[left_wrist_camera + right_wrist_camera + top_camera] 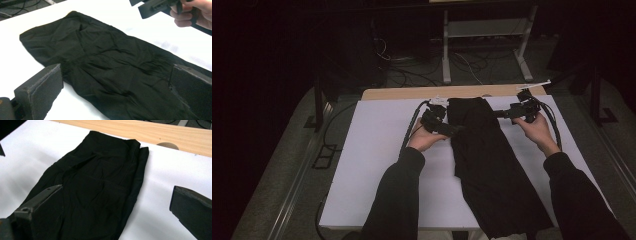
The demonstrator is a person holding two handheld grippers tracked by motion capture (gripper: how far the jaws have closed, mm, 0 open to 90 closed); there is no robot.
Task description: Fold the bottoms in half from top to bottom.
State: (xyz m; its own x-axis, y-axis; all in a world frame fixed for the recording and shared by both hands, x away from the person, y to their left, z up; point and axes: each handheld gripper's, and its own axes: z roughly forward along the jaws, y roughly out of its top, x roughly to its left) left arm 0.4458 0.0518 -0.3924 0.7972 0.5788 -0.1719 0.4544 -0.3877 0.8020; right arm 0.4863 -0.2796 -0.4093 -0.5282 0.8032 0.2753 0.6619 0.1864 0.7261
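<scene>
The black garment [484, 160] lies flat on the white table [372, 165]. The left gripper [451, 131] and the right gripper [501, 114] flank its upper end, both spread wide, gripping nothing.

Garment [484, 150] plain black, no pattern, faint sheen on creases. White sheet [377, 165] under garment, unmarked. Beyond garment's far end, table edge [412, 93] light wood, pale grain. My left gripper [456, 130] and right gripper [498, 114] black either side of garment, jaw pads dark grey. My sleeves [397, 195] black. Floor beyond table dim grey.
</scene>
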